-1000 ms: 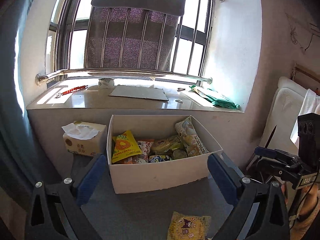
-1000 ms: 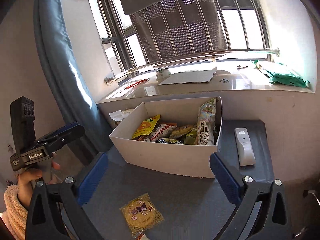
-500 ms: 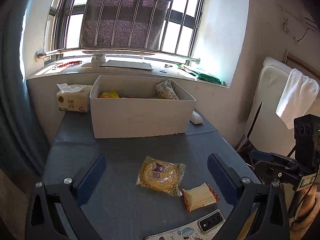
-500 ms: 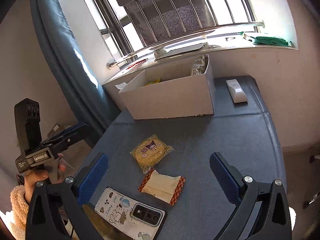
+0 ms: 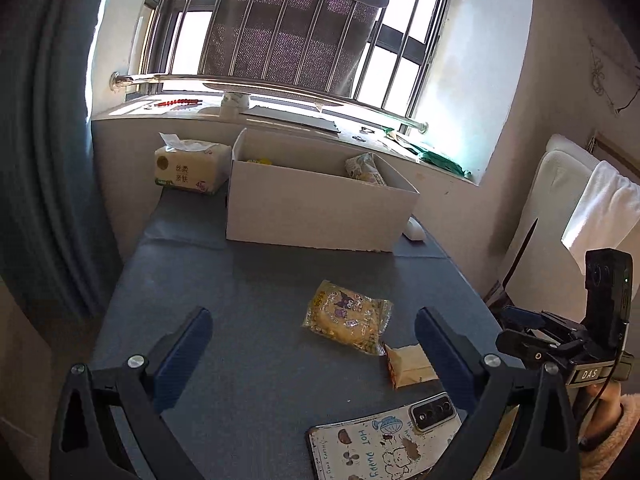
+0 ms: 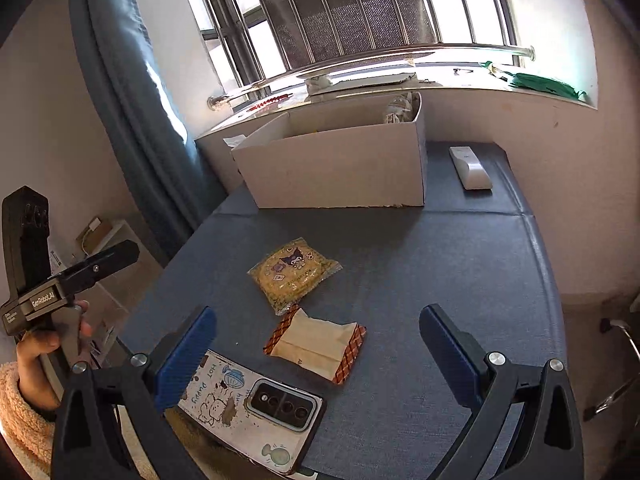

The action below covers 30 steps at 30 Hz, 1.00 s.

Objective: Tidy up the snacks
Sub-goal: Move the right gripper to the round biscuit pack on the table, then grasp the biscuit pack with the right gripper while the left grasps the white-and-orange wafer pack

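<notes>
A white cardboard box [image 5: 316, 216] [image 6: 340, 172] with snack packets inside stands at the far end of the blue table. A yellow cartoon-print snack packet [image 5: 347, 315] [image 6: 294, 274] lies on the table nearer me. A beige packet with a red-brown patterned edge [image 5: 408, 364] [image 6: 316, 344] lies just in front of it. My left gripper [image 5: 312, 344] is open and empty, above the table left of the two packets. My right gripper [image 6: 316, 340] is open and empty, hovering over the beige packet.
A phone in a cartoon case [image 5: 384, 440] [image 6: 252, 404] lies at the table's near edge. A tissue pack [image 5: 192, 168] stands left of the box. A white remote [image 6: 470, 168] lies right of the box. A window sill and curtain [image 6: 132, 92] lie behind.
Both grippers have pulled back from the box and dropped lower. The loose packets and the phone on the near table have come into view.
</notes>
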Tool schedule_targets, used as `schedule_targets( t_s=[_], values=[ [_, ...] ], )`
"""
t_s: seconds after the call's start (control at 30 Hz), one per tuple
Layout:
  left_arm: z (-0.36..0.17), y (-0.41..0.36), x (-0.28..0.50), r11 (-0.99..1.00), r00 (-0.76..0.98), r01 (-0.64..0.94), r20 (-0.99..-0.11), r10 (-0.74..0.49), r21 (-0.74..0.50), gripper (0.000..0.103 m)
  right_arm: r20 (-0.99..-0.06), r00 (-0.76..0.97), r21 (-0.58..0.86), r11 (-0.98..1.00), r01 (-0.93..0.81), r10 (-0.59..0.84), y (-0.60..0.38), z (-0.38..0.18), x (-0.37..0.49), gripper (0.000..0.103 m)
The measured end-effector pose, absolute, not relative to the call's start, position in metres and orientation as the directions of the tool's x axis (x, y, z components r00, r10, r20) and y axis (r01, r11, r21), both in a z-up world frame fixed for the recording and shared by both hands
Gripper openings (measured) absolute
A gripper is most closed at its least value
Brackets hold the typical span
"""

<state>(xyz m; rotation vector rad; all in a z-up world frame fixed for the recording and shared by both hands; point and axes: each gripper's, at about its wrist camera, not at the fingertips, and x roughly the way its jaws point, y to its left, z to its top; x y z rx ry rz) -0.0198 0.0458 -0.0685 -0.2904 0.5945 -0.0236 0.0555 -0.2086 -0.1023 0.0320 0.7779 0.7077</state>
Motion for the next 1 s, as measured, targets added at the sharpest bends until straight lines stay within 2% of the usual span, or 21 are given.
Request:
schedule_targets(
  t_s=[0.3,0.57,0.87,0.93,0.97,1.0],
  values=[
    [-0.074,0.051,-0.021,0.962,0.82,-0.06,-0.563,-0.106,-0.267,0.103,-0.781,0.386,0.034,0.651,-0.758,0.491,-0.117,-0.131,0.094,0.103],
    [-0.08,0.059,-0.023,0.962,0.807,-0.071,-0.582,-0.1,-0.263,0.103,-0.839,0.304,0.014,0.576,-0.817,0.451,-0.066,-0.156,0.13,0.103],
    [-0.09,0.055,-0.019,0.966,0.78,-0.058,-0.616,-0.113,-0.251,0.103,-0.889,0.241,0.016,0.552,-0.834,0.39,-0.057,-0.181,0.144,0.103],
    [-0.091,0.052,-0.017,0.969,0.775,-0.052,-0.621,-0.114,-0.242,0.103,-0.884,0.262,0.011,0.577,-0.817,0.388,-0.061,-0.177,0.143,0.093],
    [-0.091,0.049,-0.016,0.97,0.772,-0.042,-0.624,-0.12,-0.238,0.103,-0.88,0.27,0.012,0.585,-0.811,0.392,-0.063,-0.174,0.144,0.078],
    [-0.092,0.047,-0.015,0.972,0.768,-0.036,-0.628,-0.121,-0.231,0.103,-0.882,0.264,0.019,0.59,-0.807,0.39,-0.064,-0.171,0.145,0.076]
  ],
)
